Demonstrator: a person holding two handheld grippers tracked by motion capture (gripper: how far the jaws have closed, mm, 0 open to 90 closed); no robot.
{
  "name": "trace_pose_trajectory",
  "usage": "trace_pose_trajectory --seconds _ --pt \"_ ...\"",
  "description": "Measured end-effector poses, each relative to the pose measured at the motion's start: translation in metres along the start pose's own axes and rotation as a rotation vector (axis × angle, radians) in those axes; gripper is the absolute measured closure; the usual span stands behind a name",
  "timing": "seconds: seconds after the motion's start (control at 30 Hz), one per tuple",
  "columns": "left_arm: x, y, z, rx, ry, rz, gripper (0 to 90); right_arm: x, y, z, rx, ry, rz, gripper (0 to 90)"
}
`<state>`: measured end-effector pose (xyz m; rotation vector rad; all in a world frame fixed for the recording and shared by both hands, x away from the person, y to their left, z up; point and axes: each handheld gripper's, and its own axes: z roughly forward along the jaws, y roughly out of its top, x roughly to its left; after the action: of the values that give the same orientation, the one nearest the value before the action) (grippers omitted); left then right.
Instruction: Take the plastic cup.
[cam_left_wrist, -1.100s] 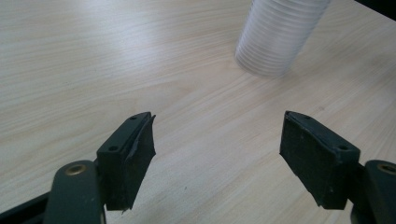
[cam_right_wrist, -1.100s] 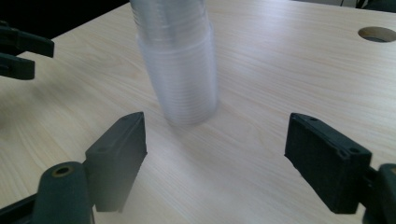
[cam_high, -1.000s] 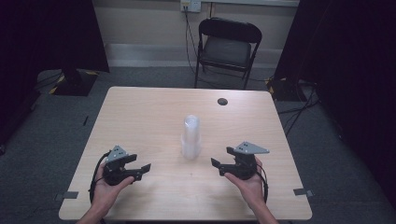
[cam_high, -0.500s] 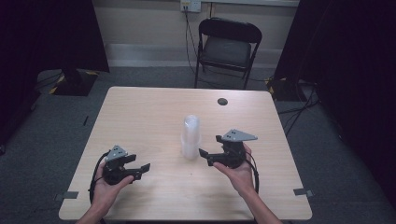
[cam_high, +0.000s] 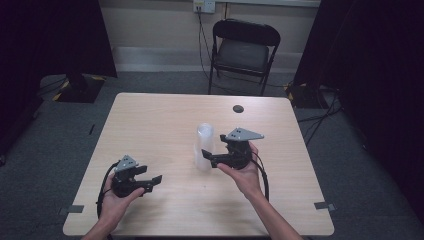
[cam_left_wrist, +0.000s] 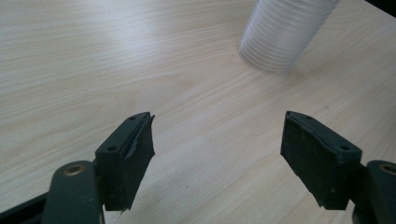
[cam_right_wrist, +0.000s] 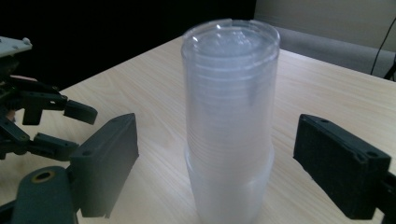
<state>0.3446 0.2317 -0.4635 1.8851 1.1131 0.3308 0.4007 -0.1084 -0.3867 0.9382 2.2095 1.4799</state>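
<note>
Stack of clear plastic cups (cam_high: 204, 146): upright near the middle of the desk (cam_high: 150, 125), rims downward.

Right tongs (cam_high: 207, 157): jaws have just been opening and now stand wide, one on either side of the stack's lower part, pads not touching it; raised off the desk.

Left tongs (cam_high: 152, 182): wide open, holding nothing, low over the desk's near left, well apart from the stack.

Small dark disc (cam_high: 238, 108): far side of desk.

Folding chair (cam_high: 245, 50): behind desk.

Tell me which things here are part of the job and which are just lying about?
Part of the job:
- stack of clear plastic cups
- right hand-held gripper, jaws open, just widened, either side of the stack
- left hand-held gripper, open, waiting

Lying about:
- small dark disc
- folding chair
</note>
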Motion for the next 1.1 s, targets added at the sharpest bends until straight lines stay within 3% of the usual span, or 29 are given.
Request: trace_pose_trajectory --seconds 0.33,0.63,1.1 --pt "-0.002 0.001 0.004 0.008 -0.007 0.017 25.4 -0.002 0.008 0.03 -0.022 0.003 0.008 14.1" --pt "-0.006 0.0 0.002 0.009 -0.017 0.031 25.3 -0.005 0.006 0.051 0.008 -0.004 0.005 19.3" --pt "-0.004 -0.001 -0.003 0.006 -0.003 0.029 24.4 -0.007 -0.008 0.057 0.018 -0.028 0.009 25.1"
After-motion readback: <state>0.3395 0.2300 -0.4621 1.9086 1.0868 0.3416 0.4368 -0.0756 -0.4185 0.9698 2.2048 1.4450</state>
